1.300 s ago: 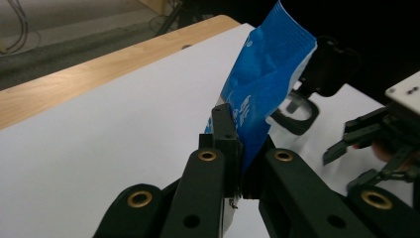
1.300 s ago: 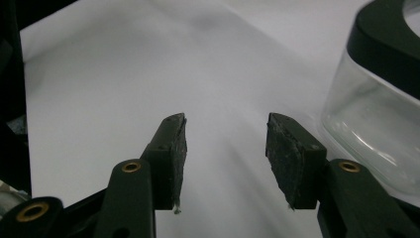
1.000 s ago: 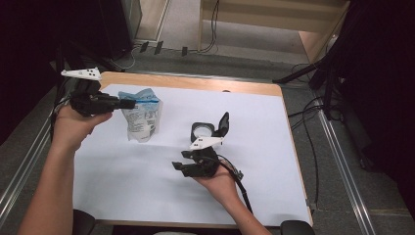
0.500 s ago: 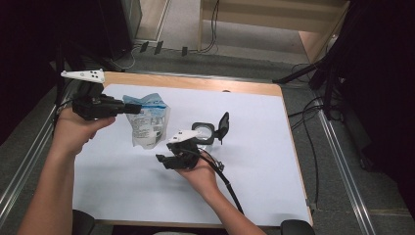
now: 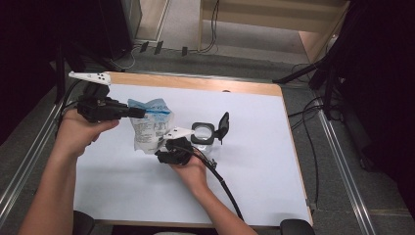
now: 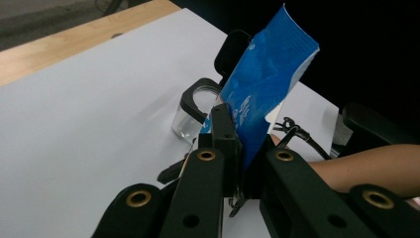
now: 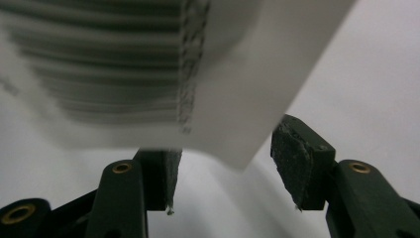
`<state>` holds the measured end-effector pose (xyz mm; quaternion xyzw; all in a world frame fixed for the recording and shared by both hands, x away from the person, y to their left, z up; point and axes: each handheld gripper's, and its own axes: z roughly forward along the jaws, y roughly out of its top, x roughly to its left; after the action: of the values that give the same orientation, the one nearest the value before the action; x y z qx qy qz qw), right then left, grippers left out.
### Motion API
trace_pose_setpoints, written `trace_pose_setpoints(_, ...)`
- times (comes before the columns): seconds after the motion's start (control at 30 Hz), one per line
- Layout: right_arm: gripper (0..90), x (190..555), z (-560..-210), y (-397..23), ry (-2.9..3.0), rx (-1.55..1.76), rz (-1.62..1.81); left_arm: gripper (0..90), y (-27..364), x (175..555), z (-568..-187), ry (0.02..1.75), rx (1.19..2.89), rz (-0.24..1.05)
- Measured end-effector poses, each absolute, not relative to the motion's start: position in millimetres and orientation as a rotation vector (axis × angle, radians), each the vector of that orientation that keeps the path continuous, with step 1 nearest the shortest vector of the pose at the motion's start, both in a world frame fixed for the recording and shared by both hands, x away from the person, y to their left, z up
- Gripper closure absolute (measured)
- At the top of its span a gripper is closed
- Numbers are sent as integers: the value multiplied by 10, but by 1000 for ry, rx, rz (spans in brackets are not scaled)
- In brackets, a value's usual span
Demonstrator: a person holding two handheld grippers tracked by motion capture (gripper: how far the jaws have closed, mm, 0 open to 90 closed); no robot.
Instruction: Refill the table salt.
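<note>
- The counter [image 5: 254, 161] is covered by a white sheet, with a strip of bare wood along its far edge.
- Your left forearm comes in from the near left; your right forearm comes up from the near edge around the middle.
- The blue and white pouch [image 5: 149, 125] hangs over the left-middle of the counter, blue sealed top toward the far side, printed lower part toward you.
- Your left gripper [image 5: 132, 112] sits at the far left. Its jaws are clamped tight on the blue top edge of the pouch [image 6: 262, 84], and in the left gripper view the pouch rises tilted from between them.
- Your right gripper [image 5: 161, 155] is just below the pouch's near end. Its jaws stand about half open, and in the right gripper view the white bottom corner of the pouch [image 7: 223, 99] hangs just above the gap, neither pad pressing on it.
- The small clear jar [image 5: 203, 133], with a black rim and a black flip lid standing open, rests just right of the pouch.
</note>
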<state>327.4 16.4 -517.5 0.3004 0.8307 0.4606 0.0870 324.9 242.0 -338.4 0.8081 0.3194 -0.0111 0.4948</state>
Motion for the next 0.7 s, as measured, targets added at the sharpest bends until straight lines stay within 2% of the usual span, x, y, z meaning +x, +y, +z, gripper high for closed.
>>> trace_pose_setpoints(0.3,506,3216,-5167,158,2476,869,1430,892,2331,3321,-3480,797,1951,-47)
trace_pose_setpoints(0.5,415,3136,-5153,99,2423,806,1394,890,2286,3359,-3511,821,1933,-62)
trace_pose_setpoints(0.7,392,3016,-5173,182,2452,703,1365,877,2115,3398,-3591,815,1972,-55)
